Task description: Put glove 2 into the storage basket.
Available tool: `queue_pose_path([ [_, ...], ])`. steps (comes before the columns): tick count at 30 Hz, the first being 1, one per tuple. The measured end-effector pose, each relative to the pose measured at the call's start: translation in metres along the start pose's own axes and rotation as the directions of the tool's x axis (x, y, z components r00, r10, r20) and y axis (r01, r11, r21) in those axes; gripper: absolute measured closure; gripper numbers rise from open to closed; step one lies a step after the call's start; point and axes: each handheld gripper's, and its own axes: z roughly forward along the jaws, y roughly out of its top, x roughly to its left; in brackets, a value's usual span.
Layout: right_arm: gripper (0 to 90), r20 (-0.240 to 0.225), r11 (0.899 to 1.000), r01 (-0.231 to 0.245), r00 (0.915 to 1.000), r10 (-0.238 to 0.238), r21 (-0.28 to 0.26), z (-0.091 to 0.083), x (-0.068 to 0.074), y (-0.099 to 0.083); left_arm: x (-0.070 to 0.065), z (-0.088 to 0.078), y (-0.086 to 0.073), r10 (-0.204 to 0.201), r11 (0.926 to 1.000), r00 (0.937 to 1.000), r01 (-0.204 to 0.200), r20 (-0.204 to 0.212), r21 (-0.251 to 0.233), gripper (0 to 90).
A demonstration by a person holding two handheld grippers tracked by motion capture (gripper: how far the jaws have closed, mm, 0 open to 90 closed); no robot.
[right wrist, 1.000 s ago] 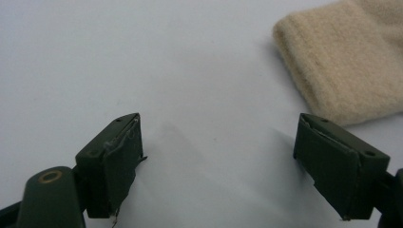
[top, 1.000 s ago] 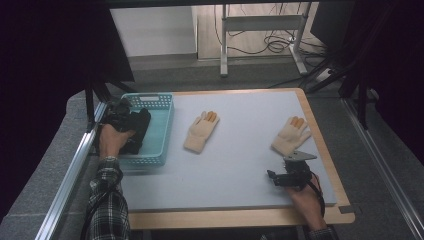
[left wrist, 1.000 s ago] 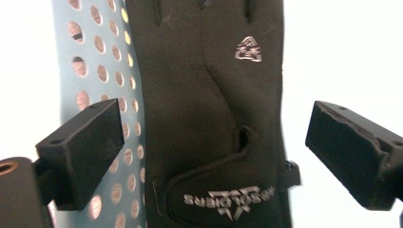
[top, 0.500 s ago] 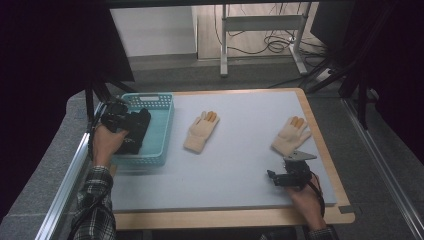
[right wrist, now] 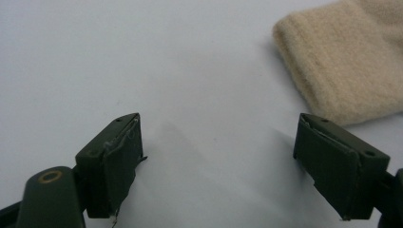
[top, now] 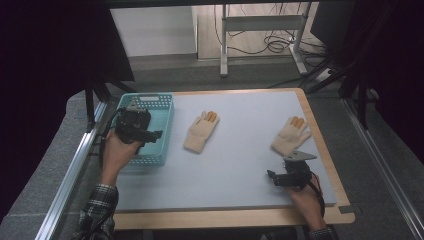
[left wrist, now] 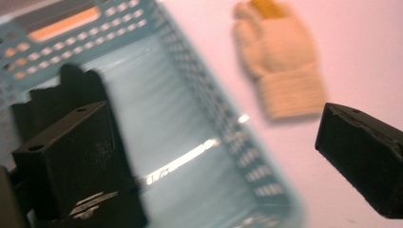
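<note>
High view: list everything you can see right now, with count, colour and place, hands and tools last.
basket: one, teal plastic, left side of the mat.
black item: one, inside the basket; too blurred to name.
middle glove: one, cream with orange fingertips, flat on the mat right of the basket.
right glove: one, cream with orange fingertips, near the mat's right edge.
mat: one, pale grey, covering the wooden table.
left tool: one, black, over the basket, jaws just opened wide, nothing between them.
right tool: one, black, jaws open, below the right glove.
</note>
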Motion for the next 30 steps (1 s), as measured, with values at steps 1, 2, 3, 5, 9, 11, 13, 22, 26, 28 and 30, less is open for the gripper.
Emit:
queue_pose_path([
  [1,16.5,0.000,1.000,0.000,1.0000,0.000,0.000,0.000,0.000,0.000,-0.007,-0.002,-0.001,0.008,0.9999,0.9999,-0.008,0.010,-0.014,0.0],
  [2,16.5,0.000,1.000,0.000,1.0000,0.000,0.000,0.000,0.000,0.000,-0.011,-0.003,-0.001,0.018,0.9996,0.9997,-0.018,0.014,-0.020,0.0],
  [3,16.4,0.000,1.000,0.000,1.0000,0.000,0.001,0.000,0.000,0.000,-0.017,-0.004,-0.002,0.030,0.9991,0.9994,-0.030,0.018,-0.029,0.0],
  [5,16.4,0.000,1.000,-0.001,1.0000,0.001,0.001,0.000,0.000,0.000,-0.029,-0.005,-0.005,0.059,0.9974,0.9978,-0.058,0.031,-0.043,0.0],
  [9,16.4,0.000,1.000,0.000,1.0000,0.000,0.001,0.000,0.000,0.000,-0.048,-0.005,-0.013,0.087,0.9949,0.9947,-0.083,0.055,-0.056,0.0],
  [11,16.4,0.000,1.000,0.000,1.0000,0.000,0.001,0.000,0.000,0.000,-0.054,-0.004,-0.017,0.093,0.9942,0.9932,-0.088,0.070,-0.062,0.0],
  [13,16.4,0.000,1.000,-0.001,1.0000,0.001,0.001,0.000,0.000,0.000,-0.061,-0.003,-0.021,0.097,0.9932,0.9913,-0.090,0.089,-0.073,0.0],
  [22,16.3,0.000,1.000,0.000,1.0000,0.000,0.001,0.000,0.000,0.000,-0.096,0.008,-0.045,0.133,0.9866,0.9804,-0.117,0.145,-0.114,0.0],
  [26,16.3,-0.001,1.000,-0.001,1.0000,0.001,0.002,0.000,0.000,0.000,-0.110,0.015,-0.056,0.147,0.9830,0.9762,-0.127,0.159,-0.133,0.0],
  [28,16.3,-0.001,1.000,-0.002,1.0000,0.002,0.002,0.000,0.000,0.000,-0.117,0.021,-0.062,0.154,0.9819,0.9751,-0.133,0.159,-0.135,0.0],
  [30,16.3,-0.002,1.000,-0.001,1.0000,0.001,0.002,0.000,0.000,0.000,-0.122,0.026,-0.068,0.158,0.9817,0.9739,-0.137,0.163,-0.132,0.0],
])
